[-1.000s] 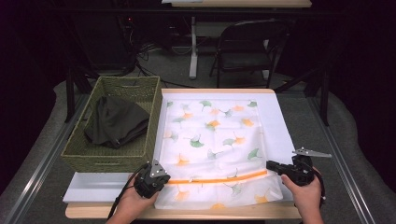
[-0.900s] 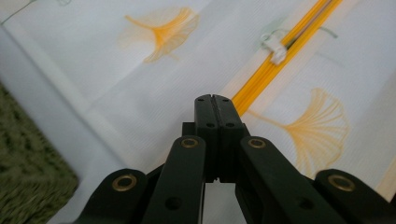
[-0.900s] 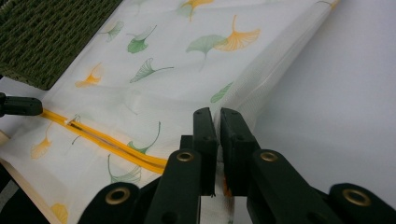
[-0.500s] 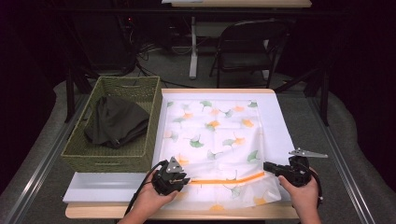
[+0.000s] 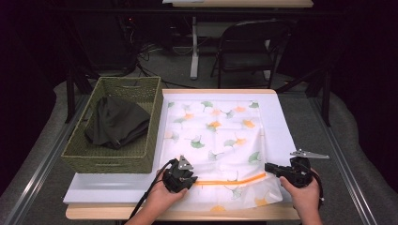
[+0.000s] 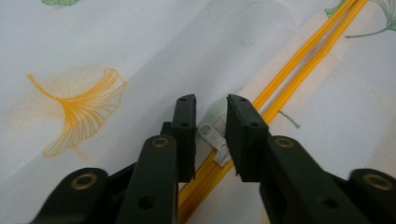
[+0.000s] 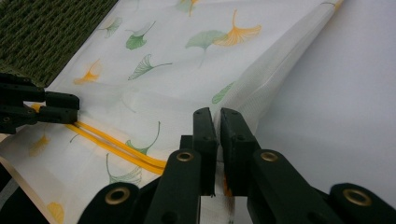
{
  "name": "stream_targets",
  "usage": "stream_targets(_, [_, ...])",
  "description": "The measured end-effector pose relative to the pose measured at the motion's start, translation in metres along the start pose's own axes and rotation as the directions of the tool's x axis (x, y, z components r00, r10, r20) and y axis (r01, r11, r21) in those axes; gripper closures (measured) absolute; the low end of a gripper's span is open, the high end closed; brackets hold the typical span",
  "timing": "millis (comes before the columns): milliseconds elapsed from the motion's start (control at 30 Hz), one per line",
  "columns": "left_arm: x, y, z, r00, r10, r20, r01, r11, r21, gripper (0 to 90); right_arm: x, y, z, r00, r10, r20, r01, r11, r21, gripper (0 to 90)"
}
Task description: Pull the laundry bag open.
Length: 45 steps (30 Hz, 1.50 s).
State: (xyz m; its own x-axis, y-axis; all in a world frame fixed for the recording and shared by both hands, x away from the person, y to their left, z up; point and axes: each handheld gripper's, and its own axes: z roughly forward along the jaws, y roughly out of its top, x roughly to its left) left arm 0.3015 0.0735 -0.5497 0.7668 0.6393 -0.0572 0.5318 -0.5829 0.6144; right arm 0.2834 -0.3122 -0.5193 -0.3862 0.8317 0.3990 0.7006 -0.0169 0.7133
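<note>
Near edge of the table (image 5: 94, 212): two hands enter from below, each holding a gripper. The left gripper (image 5: 184, 177) rests on the near left part of the bag (image 5: 216, 140), at the left end of the orange zipper (image 5: 230, 180). In the left gripper view its jaws stand partly open, one on each side of the white slider (image 6: 212, 135), which lies between them; whether they touch it cannot be told. The right gripper (image 5: 271, 168) sits at the bag's near right edge, at the zipper's right end. In the right gripper view its jaws are nearly closed, pinching the bag's edge fabric (image 7: 215, 140) between them. The bag, white with green and orange leaves, lies flat on a white mat (image 5: 277, 122), reaching toward the table's far edge. Far left: a woven basket (image 5: 94, 161) just beside the bag, holding a dark cloth (image 5: 115, 122).
</note>
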Motion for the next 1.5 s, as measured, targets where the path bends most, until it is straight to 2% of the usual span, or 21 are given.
stream_targets(100, [0.001,-0.001,-0.003,1.0,-0.005,0.0,0.005,1.0,-0.009,79.5,-0.001,0.0,-0.001,1.0,0.003,-0.002,-0.003,1.0,0.001,85.0])
stream_targets(167, [0.002,-0.002,-0.005,0.9999,-0.013,0.008,0.013,0.9998,-0.015,86.3,-0.001,0.0,0.0,1.0,0.002,-0.001,-0.002,1.0,0.0,85.0])
stream_targets(300, [0.001,-0.003,-0.007,0.9999,0.001,0.015,-0.001,0.9999,-0.015,90.0,-0.001,0.0,0.0,1.0,-0.001,0.0,0.001,1.0,-0.001,85.0])
stream_targets(567, [-0.001,-0.003,-0.008,0.9999,0.006,0.013,-0.006,0.9998,-0.017,90.0,0.0,0.0,0.0,1.0,0.002,0.0,-0.002,1.0,-0.001,85.0])
stream_targets(600, [-0.001,-0.006,-0.012,1.0,-0.003,0.008,0.004,0.9984,-0.056,90.0,0.0,0.0,0.0,1.0,0.002,0.0,-0.002,1.0,-0.001,85.0])
stream_targets(667, [-0.001,-0.006,-0.012,1.0,-0.003,0.008,0.004,0.9984,-0.056,90.0,-0.001,0.0,0.0,1.0,0.007,0.0,-0.007,1.0,0.001,85.0])
stream_targets(700, [-0.003,-0.008,-0.013,0.9998,0.012,-0.014,-0.013,0.9975,-0.07,90.0,-0.001,-0.001,0.0,1.0,0.005,0.002,-0.005,1.0,0.003,85.1])
stream_targets(767, [-0.003,-0.01,-0.014,0.9995,0.018,-0.026,-0.02,0.9969,-0.076,90.0,-0.002,-0.001,-0.001,1.0,0.004,0.004,-0.004,1.0,0.004,85.2])
stream_targets(900, [-0.002,-0.014,-0.019,0.9986,0.007,-0.053,-0.012,0.9955,-0.094,90.0,-0.003,-0.001,-0.002,0.9999,0.01,0.004,-0.01,1.0,0.003,85.3])
stream_targets(933, [-0.001,-0.015,-0.021,0.9969,0.009,-0.078,-0.016,0.9959,-0.09,90.0,-0.003,-0.001,-0.002,1.0,0.006,0.007,-0.006,1.0,0.005,85.3])
stream_targets(1000, [0.0,-0.017,-0.023,0.9955,0.011,-0.094,-0.02,0.996,-0.088,90.0,-0.002,-0.001,-0.002,0.9995,-0.005,0.03,0.005,1.0,0.004,85.4])
stream_targets(1033, [0.006,-0.021,-0.025,0.9964,-0.026,-0.081,0.019,0.9954,-0.094,90.0,-0.003,-0.001,-0.003,0.9996,0.0,0.03,0.0,1.0,0.004,85.4])
stream_targets(1133, [0.011,-0.025,-0.029,0.9968,-0.051,-0.062,0.045,0.9941,-0.099,90.0,-0.005,-0.001,-0.004,0.9997,0.013,0.021,-0.013,1.0,-0.002,85.4])
stream_targets(1200, [0.011,-0.025,-0.029,0.9977,-0.059,-0.032,0.055,0.9927,-0.107,90.0,-0.004,-0.001,-0.002,0.9998,0.006,0.018,-0.007,1.0,0.005,85.4])
stream_targets(1233, [0.01,-0.025,-0.029,0.9983,-0.056,-0.017,0.054,0.9933,-0.102,90.0,-0.003,-0.002,-0.002,0.9998,0.003,0.018,-0.004,1.0,0.009,85.4])
stream_targets(1333, [0.007,-0.024,-0.027,0.9986,-0.052,-0.012,0.05,0.9935,-0.102,90.0,-0.001,-0.002,0.0,0.9999,-0.001,0.014,0.001,1.0,0.012,85.3])
stream_targets(1400, [0.007,-0.024,-0.026,0.999,-0.042,0.013,0.043,0.9945,-0.096,90.0,-0.002,-0.002,-0.001,0.9999,0.003,0.013,-0.003,1.0,0.008,85.3])
stream_targets(1500, [0.007,-0.025,-0.023,0.9995,-0.028,0.014,0.029,0.9959,-0.086,82.7,-0.003,-0.002,-0.001,0.9999,0.005,0.012,-0.005,1.0,0.007,85.3])
